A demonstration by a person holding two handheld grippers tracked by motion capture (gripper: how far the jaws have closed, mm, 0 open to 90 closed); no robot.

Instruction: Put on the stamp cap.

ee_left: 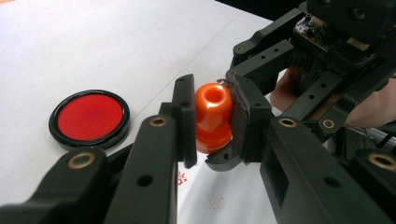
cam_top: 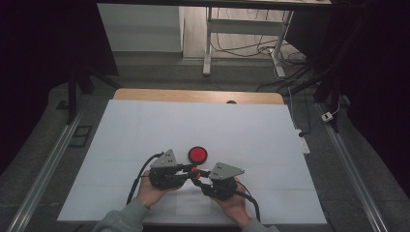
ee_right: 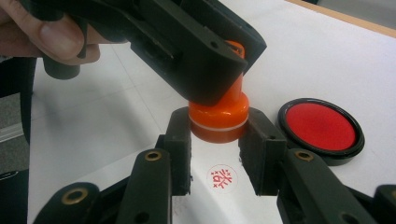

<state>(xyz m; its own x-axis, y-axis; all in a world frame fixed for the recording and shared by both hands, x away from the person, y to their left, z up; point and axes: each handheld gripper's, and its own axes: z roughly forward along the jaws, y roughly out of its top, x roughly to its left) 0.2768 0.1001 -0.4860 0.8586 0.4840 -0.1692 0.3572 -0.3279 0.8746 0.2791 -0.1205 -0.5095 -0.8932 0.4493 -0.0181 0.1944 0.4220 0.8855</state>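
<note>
An orange stamp with a rounded knob hangs just above the white sheet, held between both grippers. My left gripper is shut on the stamp's knob, one jaw on each side. My right gripper clasps the wide base of the stamp from below, both jaws touching it. In the high view the left gripper and right gripper meet tip to tip near the table's front. A round red ink pad in a black rim lies open just beyond them.
A round red stamp print marks the sheet under the stamp. The ink pad lies close beside the jaws. The sheet covers most of a wooden table. Table legs and cables stand on the floor behind.
</note>
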